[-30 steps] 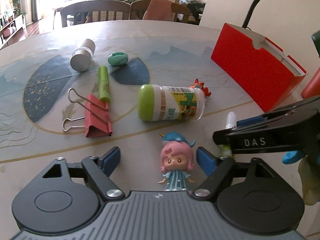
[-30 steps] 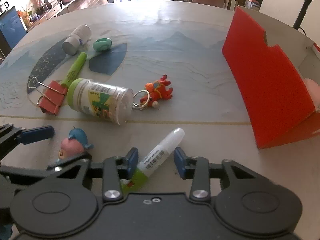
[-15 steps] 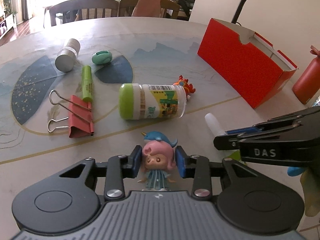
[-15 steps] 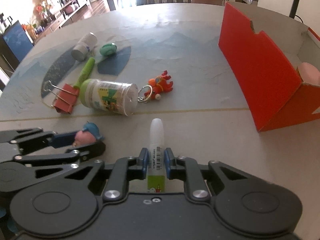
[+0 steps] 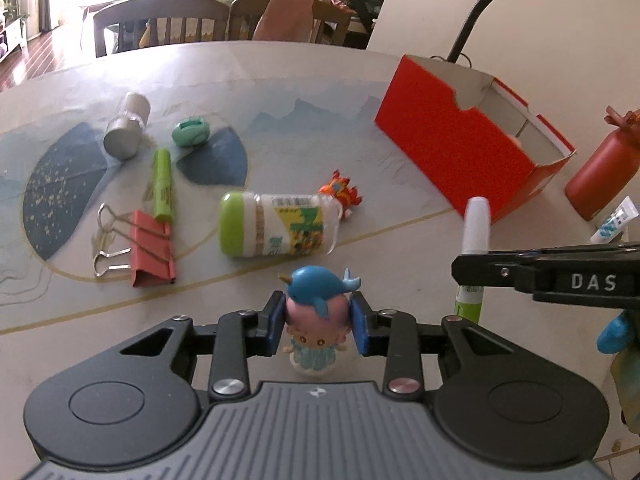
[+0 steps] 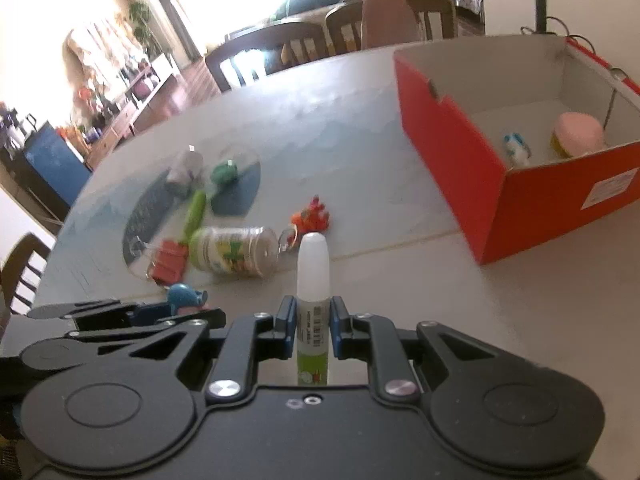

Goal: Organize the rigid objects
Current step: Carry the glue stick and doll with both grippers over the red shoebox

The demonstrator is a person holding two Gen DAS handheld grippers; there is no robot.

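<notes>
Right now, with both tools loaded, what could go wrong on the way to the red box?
1. The left tool pinches only the doll by its round head; it could swivel or slip.
2. The right tool holds the glue stick low, so its long cap could catch the red box wall.

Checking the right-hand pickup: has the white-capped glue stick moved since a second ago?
Yes. The glue stick lay flat by the gold line; now it is lifted in the right gripper, pointing toward the keychain.

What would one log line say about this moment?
left tongs: shut on doll | right tongs: shut on glue tube | red box: open, not yet reached
</notes>
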